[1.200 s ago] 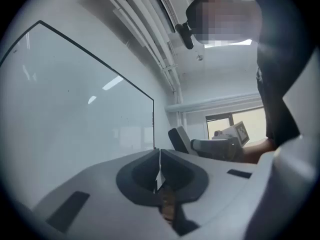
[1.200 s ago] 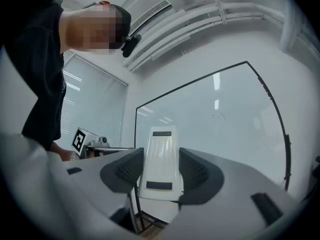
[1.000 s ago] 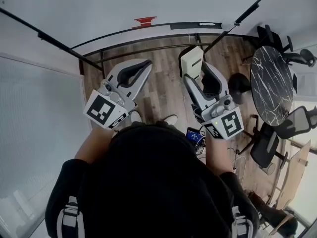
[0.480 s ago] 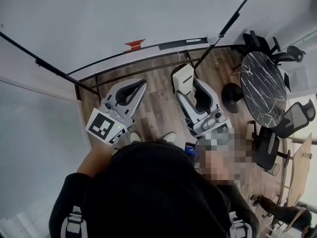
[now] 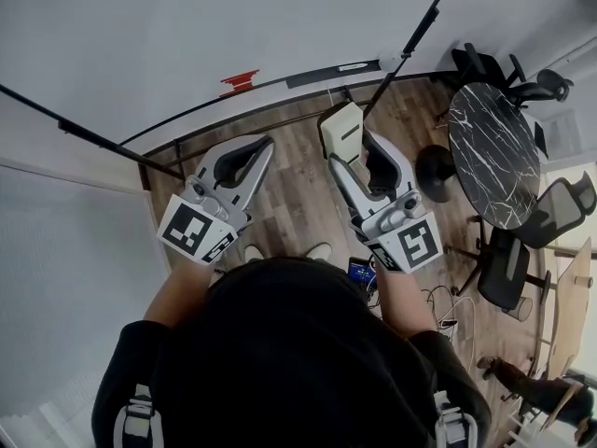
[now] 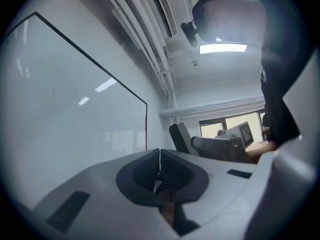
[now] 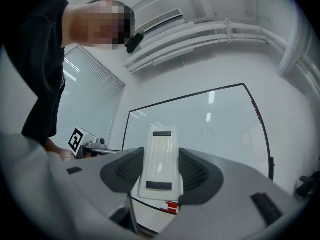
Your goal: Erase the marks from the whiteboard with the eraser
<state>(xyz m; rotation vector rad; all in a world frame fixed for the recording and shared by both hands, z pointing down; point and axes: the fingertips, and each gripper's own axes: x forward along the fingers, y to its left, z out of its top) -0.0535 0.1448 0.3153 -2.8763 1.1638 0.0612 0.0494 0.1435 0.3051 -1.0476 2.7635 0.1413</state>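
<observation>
The whiteboard [image 5: 280, 17] fills the top of the head view, and its black frame shows in both gripper views [image 7: 210, 124] [image 6: 75, 114]. A few faint marks [image 7: 205, 132] sit near the middle of the board. My right gripper [image 5: 359, 152] is shut on the cream eraser [image 5: 343, 131], which stands upright between the jaws [image 7: 160, 161] and points at the board, a short way off it. My left gripper [image 5: 244, 157] is held beside it, also short of the board. Its jaws [image 6: 160, 169] are shut with nothing between them.
A red object [image 5: 241, 82] lies on the tray along the board's lower edge. A round black marble table [image 5: 492, 152] and office chairs [image 5: 550, 213] stand at the right. Cables [image 5: 438, 306] lie on the wooden floor by my right side. A pale wall runs along the left.
The head view has tilted so that more of the whiteboard shows. Both grippers have kept their places in front of me; the right one still holds the eraser.
</observation>
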